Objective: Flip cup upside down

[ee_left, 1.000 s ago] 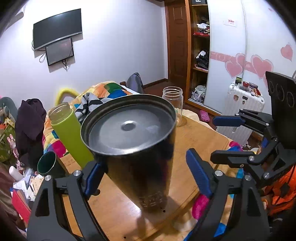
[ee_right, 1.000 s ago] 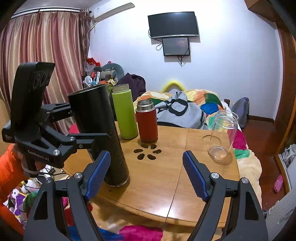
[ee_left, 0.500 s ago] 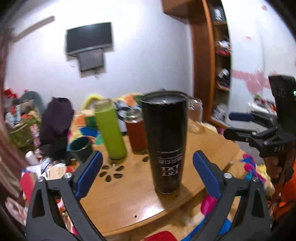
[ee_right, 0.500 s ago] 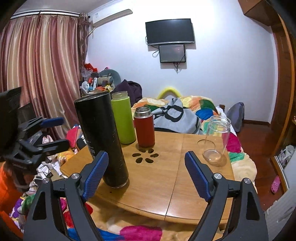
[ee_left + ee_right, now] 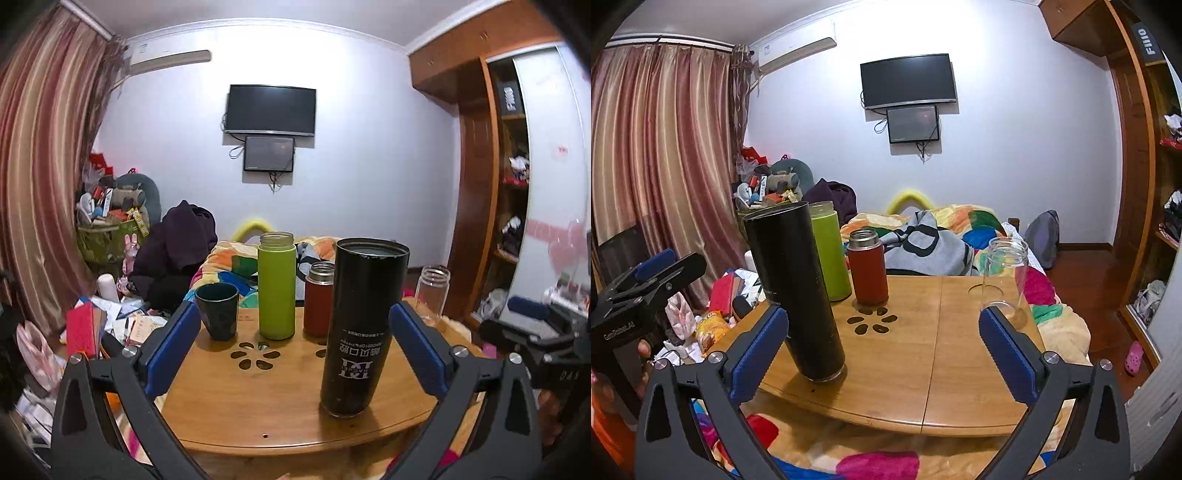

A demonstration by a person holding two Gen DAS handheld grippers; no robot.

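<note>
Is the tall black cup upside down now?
Yes. The black cup stands on the wooden table with its printed lettering upside down and its flat base facing up. Neither tool touches it.

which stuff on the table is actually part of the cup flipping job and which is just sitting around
Part of the job:
- black tumbler, standing with its print upside down
- left gripper, open
- right gripper, open

Just sitting around:
- green bottle
- red flask
- dark cup
- glass jar
</note>
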